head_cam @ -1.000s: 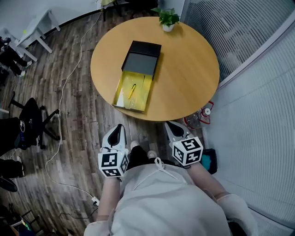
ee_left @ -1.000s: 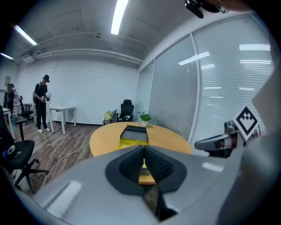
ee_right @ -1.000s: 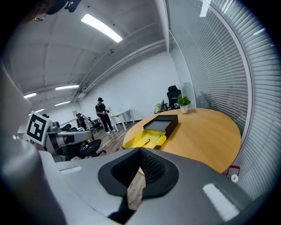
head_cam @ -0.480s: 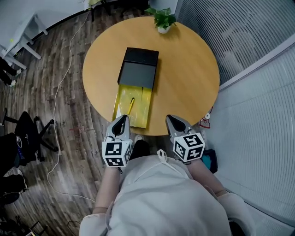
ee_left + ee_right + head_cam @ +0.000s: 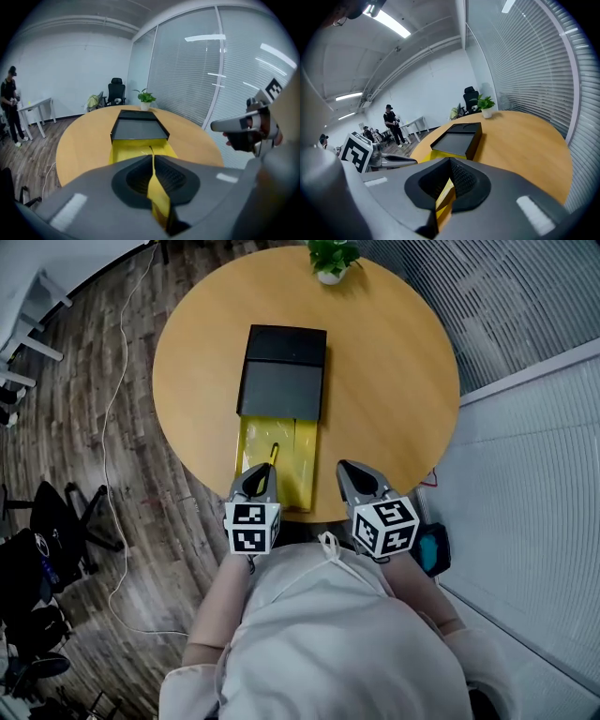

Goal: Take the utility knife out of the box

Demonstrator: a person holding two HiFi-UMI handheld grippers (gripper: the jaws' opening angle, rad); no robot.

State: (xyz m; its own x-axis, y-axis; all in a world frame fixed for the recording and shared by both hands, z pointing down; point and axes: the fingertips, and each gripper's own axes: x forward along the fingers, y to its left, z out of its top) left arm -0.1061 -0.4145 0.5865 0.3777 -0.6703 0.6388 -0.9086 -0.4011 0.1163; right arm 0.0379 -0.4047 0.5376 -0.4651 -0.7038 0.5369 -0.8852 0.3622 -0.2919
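Note:
On the round wooden table (image 5: 394, 371) lies a black box (image 5: 283, 374) with its yellow drawer (image 5: 300, 460) pulled out toward me. The utility knife (image 5: 274, 452), yellow with a dark tip, lies lengthwise in the drawer. My left gripper (image 5: 258, 472) hangs over the drawer's near end, just short of the knife. Its jaws (image 5: 153, 157) are starting to part by a hairline, with nothing between them. My right gripper (image 5: 349, 468) is over the table's near edge, right of the drawer, shut and empty (image 5: 450, 160).
A potted plant (image 5: 330, 259) stands at the table's far edge. A glass wall with blinds (image 5: 525, 315) runs along the right. A cable (image 5: 117, 381) and an office chair (image 5: 56, 512) are on the floor at left. People stand far back (image 5: 391, 124).
Both grippers moved forward and down from beside my body to the table's near edge. The left one now covers the near end of the yellow drawer.

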